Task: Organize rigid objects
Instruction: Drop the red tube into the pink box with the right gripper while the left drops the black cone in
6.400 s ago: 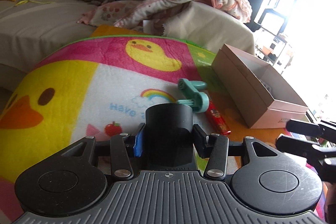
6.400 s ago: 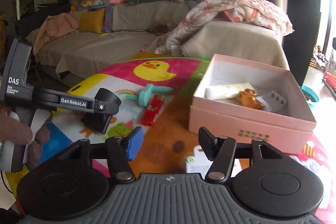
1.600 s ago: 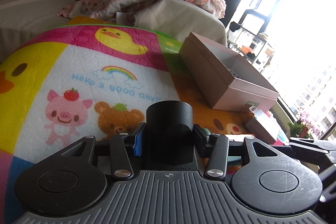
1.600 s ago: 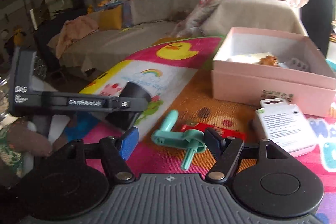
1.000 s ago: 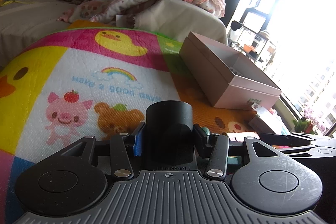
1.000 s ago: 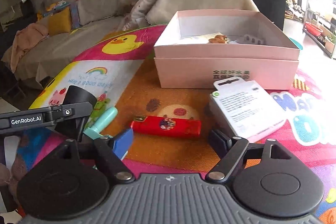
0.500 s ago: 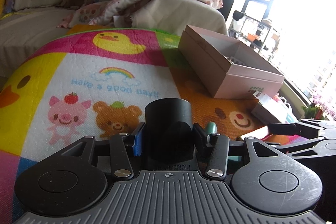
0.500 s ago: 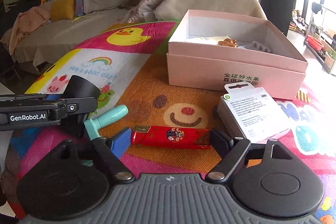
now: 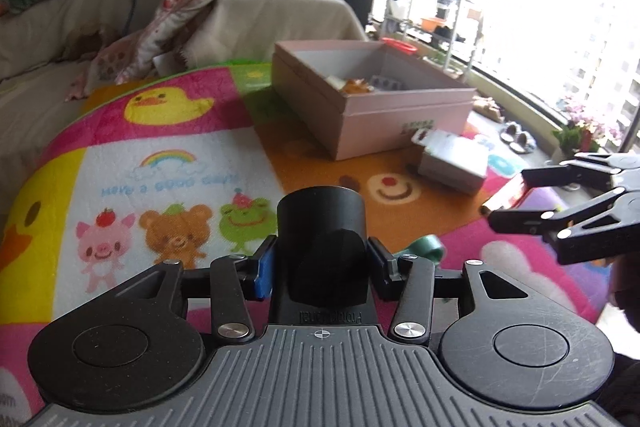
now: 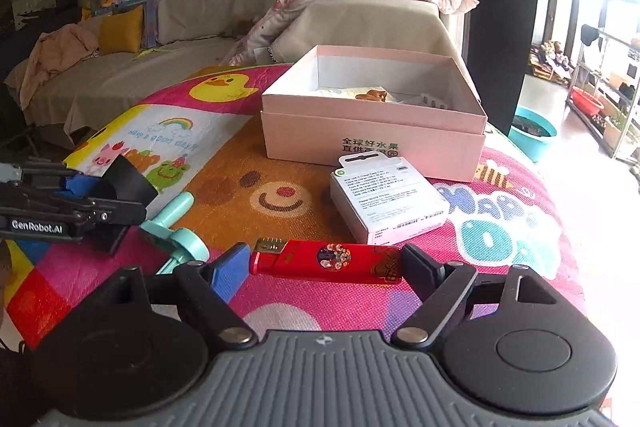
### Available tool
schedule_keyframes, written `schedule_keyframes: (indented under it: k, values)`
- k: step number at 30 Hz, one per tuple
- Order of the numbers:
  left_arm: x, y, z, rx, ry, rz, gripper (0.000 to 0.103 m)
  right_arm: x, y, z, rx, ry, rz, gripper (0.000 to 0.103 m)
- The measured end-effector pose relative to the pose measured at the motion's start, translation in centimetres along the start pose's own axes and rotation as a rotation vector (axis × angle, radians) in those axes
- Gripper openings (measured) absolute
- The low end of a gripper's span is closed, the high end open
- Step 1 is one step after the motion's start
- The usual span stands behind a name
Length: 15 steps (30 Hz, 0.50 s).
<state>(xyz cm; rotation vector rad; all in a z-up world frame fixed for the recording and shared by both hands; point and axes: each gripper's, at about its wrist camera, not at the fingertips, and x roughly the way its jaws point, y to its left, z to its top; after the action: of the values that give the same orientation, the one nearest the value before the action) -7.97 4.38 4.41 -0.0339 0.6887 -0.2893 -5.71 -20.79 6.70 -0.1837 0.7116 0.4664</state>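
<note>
The red lighter [image 10: 326, 261] lay lengthwise on the colourful play mat [image 10: 500, 227], directly between the spread fingers of the right gripper [image 10: 322, 269]; the blue pad sat just off its metal end and the black pad at or just off its other end, with nothing yet grasped. To take it well, the fingers would have to close along its length or, better, turn to pinch across its narrow body, low enough that the pads met its sides rather than riding over the top, then carry it to the pink box [image 10: 372, 131] lying farther back.

The left gripper [image 9: 320, 265] was clenched on a black cylindrical cap [image 9: 322, 247], held above the mat at the near left. A teal plastic handle [image 10: 172, 227] lay just left of the lighter, near that gripper. A white carton [image 10: 388, 203] sat between the lighter and the box, close to the box's front wall.

By count: one lighter, one teal handle, one white carton and one black cap outside the box. Inside it there seemed to be three small things, a pale tube, a brown piece and a white tray, though the wall hid most of them.
</note>
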Motion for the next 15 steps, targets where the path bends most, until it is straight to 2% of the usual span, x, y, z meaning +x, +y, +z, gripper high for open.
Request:
schedule_keyframes:
  k: [3, 6, 7, 9, 11, 13, 15]
  values:
    - [-1.2, -0.9, 5.2, 0.042, -0.074, -0.073, 0.051, -1.6, -0.9, 0.9, -0.012, -0.058, 0.012, 0.082]
    - [-1.6, -2.1, 12.6, 0.119, -0.209, -0.086, 0.051, -4.1, -2.2, 4.5, -0.007, -0.218, -0.025, 0.082]
    - [-1.2, -2.3, 14.6, 0.132, -0.232, -0.092, 0.051, -4.7, -2.5, 5.9, -0.015, -0.276, -0.049, 0.082]
    - [1.4, -2.5, 19.1, 0.16, -0.202, -0.123, 0.051, -5.3, -3.1, 8.8, -0.031, -0.368, -0.083, 0.082]
    - [5.4, -2.1, 22.0, 0.125, -0.144, -0.124, 0.051, -4.4, -3.6, 11.1, -0.035, -0.396, -0.092, 0.082]
    - [10.0, -1.8, 23.6, 0.078, -0.069, -0.112, 0.051, -2.5, -3.9, 12.7, -0.031, -0.376, -0.086, 0.082]
    - [13.6, -1.2, 23.9, 0.042, -0.012, -0.123, 0.051, 0.2, -4.1, 13.6, -0.028, -0.327, -0.069, 0.082]
